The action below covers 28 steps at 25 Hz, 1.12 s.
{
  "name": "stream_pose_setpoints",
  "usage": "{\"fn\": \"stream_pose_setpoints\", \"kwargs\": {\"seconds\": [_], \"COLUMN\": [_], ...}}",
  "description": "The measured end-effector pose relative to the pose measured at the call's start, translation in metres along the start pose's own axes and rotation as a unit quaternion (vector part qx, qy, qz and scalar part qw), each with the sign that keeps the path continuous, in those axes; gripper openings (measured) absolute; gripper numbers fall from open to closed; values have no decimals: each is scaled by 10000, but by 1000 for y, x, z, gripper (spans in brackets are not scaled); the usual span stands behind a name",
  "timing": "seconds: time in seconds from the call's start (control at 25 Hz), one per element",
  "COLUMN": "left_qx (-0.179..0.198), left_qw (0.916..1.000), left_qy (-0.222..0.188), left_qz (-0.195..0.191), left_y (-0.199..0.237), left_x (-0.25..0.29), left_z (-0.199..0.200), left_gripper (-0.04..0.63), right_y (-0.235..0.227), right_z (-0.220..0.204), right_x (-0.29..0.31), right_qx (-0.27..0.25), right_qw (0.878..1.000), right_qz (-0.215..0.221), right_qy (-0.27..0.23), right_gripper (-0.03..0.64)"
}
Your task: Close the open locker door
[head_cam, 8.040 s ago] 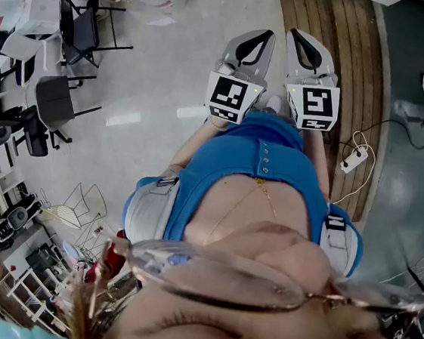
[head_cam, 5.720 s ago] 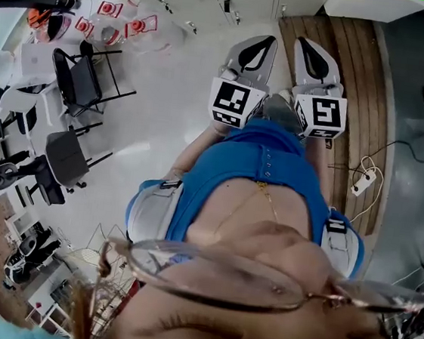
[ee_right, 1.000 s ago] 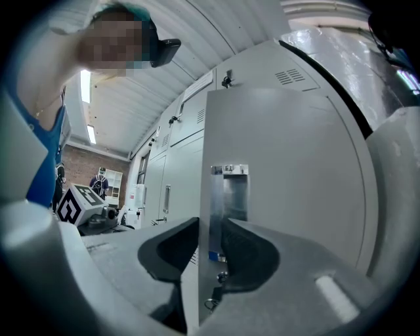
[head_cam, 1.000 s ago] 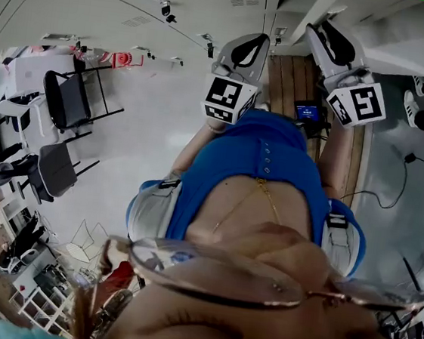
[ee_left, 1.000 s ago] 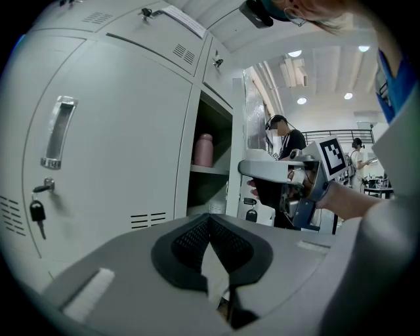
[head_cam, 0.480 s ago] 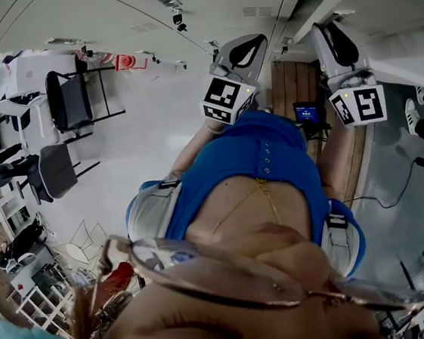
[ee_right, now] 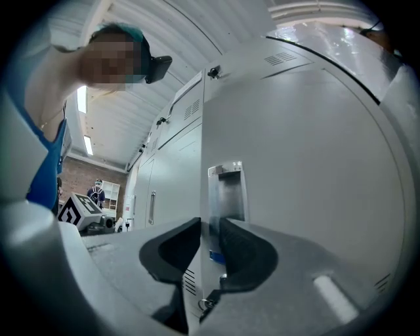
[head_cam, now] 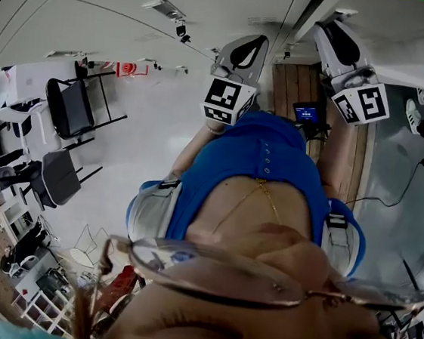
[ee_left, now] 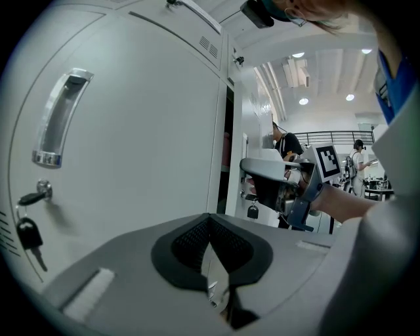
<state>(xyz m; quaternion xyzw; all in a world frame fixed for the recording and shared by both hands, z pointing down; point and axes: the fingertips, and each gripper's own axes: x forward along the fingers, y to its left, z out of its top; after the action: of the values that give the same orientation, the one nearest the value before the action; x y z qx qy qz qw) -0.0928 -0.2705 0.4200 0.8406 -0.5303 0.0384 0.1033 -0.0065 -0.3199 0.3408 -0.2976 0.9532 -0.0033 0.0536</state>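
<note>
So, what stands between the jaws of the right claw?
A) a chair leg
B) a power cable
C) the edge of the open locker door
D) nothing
C: the right claw, its jaws just closing, straddles the edge of the open locker door.

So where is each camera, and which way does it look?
Head view: on the person's head, looking steeply down at their blue top, the left gripper, the right gripper and the floor.
Left gripper view: on the left gripper, facing a closed locker door; its own jaws show, shut.
Right gripper view: on the right gripper, facing the open locker door, whose edge stands between its jaws, which have just been closing.
Shared: the left gripper view also shows the right gripper at that door.
</note>
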Motion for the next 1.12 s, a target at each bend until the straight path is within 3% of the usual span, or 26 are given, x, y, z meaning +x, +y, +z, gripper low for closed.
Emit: {"fn": "stream_pose_setpoints", "kwargs": {"seconds": [0.56,1.12], "left_qx": [13,48], "left_qw": [9994,9982], "left_qy": [70,141], "left_qz": [-337,-578], "left_y": [6,5], "left_x": [21,34], "left_z": [0,-2], "left_gripper": [-3,-5], "right_y": [-13,-24], "right_z": [-2,-11], "right_x": [18,29], "right_qx": [96,-208], "right_qw": [9998,9963], "right_qz": [-172,-820], "right_qy": [-99,156], "right_gripper": [72,49]}}
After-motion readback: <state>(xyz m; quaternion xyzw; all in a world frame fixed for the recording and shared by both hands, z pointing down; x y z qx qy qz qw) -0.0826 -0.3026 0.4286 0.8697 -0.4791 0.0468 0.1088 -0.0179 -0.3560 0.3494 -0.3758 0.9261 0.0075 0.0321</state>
